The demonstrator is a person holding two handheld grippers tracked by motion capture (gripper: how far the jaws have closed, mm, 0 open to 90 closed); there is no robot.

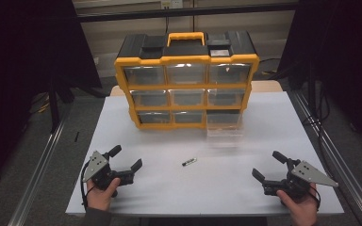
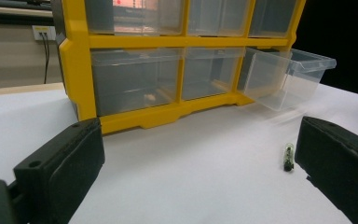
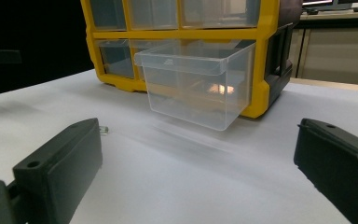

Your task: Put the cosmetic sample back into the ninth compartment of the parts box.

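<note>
Hands rest low at the table's near edge, left gripper and right gripper both wide, empty.

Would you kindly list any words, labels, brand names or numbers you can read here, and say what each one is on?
No text can be read in any view.
Organizer: no brand or label legible on its yellow frame or black top.
Pulled-out drawer: faint raised marks on its front lip, too small to read.
Small vial on the table: no readable marking.
</note>
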